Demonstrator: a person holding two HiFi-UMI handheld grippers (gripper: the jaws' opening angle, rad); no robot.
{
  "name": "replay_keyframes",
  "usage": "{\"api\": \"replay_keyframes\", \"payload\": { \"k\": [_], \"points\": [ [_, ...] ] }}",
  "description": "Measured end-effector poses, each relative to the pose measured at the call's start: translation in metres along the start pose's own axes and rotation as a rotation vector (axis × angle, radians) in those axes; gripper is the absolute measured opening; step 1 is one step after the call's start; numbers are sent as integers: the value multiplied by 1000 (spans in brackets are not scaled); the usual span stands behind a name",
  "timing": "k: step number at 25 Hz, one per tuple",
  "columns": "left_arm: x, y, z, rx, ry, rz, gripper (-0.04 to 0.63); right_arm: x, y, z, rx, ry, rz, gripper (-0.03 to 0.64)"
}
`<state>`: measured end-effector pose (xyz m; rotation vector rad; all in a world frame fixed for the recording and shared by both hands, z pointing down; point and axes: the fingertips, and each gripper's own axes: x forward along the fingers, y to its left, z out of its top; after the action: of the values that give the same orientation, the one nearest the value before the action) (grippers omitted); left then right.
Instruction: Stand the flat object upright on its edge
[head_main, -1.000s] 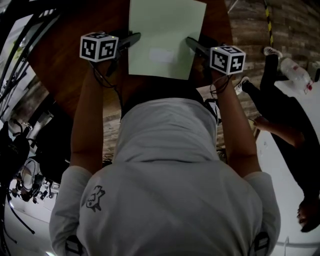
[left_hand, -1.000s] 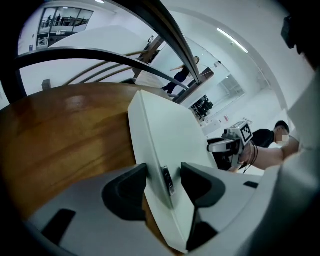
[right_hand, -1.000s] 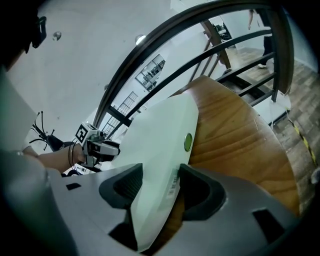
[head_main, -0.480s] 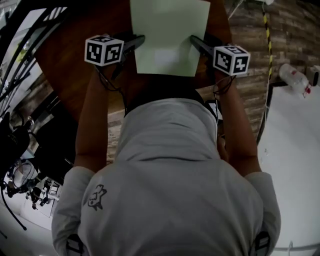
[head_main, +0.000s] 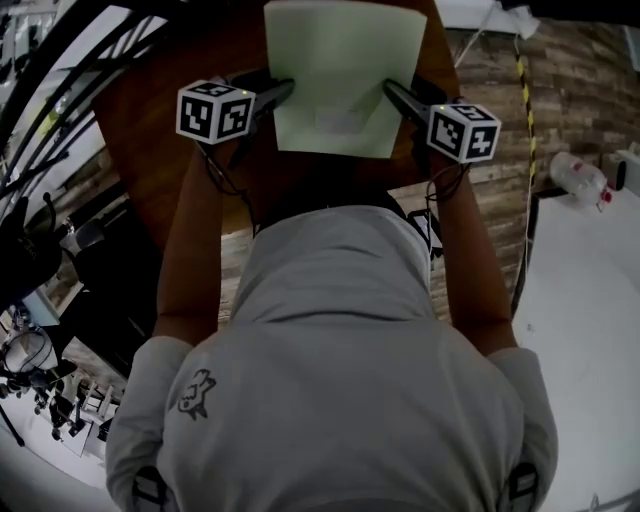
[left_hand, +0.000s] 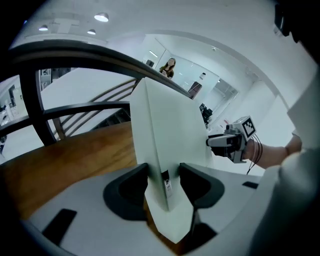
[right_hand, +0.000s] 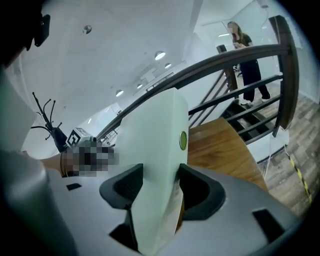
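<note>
Head view shows the pale-green flat object (head_main: 340, 75) held over the wooden desk (head_main: 150, 140), gripped at its two side edges; whether its lower edge touches the desk cannot be told. To stand it well, I judge both sides should rise evenly, with the bottom edge set square on the desk before either grip loosens. The left tongs (head_main: 283, 90) have just been closing slightly and pinch the left edge between wide-set jaws, and the right tongs (head_main: 390, 90) pinch the right edge likewise.
</note>
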<state>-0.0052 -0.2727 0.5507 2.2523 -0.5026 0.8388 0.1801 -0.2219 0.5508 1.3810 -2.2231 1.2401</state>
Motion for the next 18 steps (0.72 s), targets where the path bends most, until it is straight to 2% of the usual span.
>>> {"api": "replay_keyframes", "payload": {
  "k": [8, 18],
  "points": [
    [-64, -13, 29, 93, -116, 64, 209, -21, 57, 37, -99, -97, -10, 232],
    [-155, -37, 41, 166, -276, 137, 210, -55, 142, 69, -233, -211, -7, 232]
  ]
}}
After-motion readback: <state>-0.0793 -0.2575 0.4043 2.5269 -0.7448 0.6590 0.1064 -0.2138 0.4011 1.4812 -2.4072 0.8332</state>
